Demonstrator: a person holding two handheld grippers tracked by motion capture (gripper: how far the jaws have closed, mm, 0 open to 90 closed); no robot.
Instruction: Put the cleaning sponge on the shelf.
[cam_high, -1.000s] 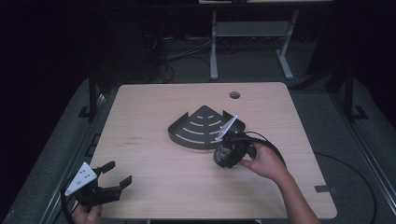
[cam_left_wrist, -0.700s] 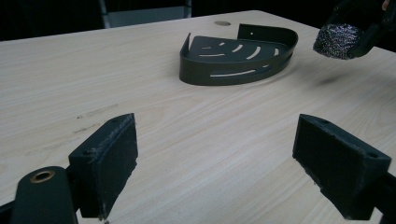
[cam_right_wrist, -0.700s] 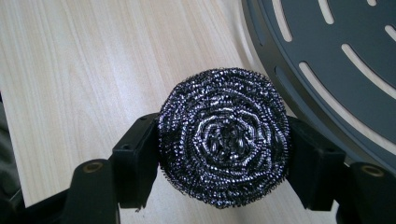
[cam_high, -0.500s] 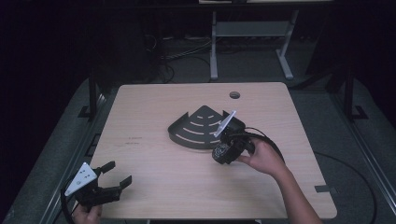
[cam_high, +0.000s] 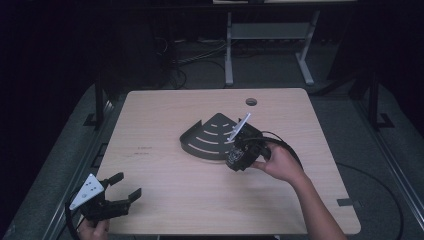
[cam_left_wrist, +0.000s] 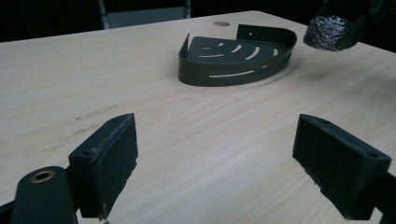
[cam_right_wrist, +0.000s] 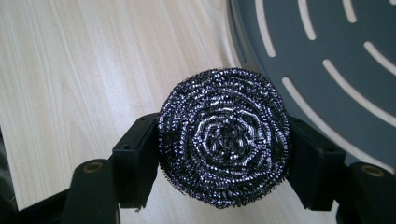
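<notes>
A round steel-wool scourer (cam_right_wrist: 224, 137) is clamped between the jaws of my right gripper (cam_right_wrist: 223, 154), held above the table beside a dark quarter-round slotted shelf (cam_right_wrist: 336, 60). From above, the right gripper (cam_high: 239, 159) hovers at the shelf's (cam_high: 212, 137) right front edge. The scourer (cam_left_wrist: 327, 33) also hangs in the air at the top right of the left gripper view, right of the shelf (cam_left_wrist: 236, 56). My left gripper (cam_high: 120, 192) rests open at the table's front left corner, its pads (cam_left_wrist: 112, 161) wide apart with nothing between them.
The wooden table (cam_high: 165, 115) has a round cable hole (cam_high: 251, 102) at the back. A cable (cam_high: 285, 145) loops behind the right hand. A metal frame (cam_high: 265, 45) stands on the floor beyond the table.
The right gripper with the scourer has shifted slightly left and forward toward the shelf's edge. The left gripper has stayed put.
</notes>
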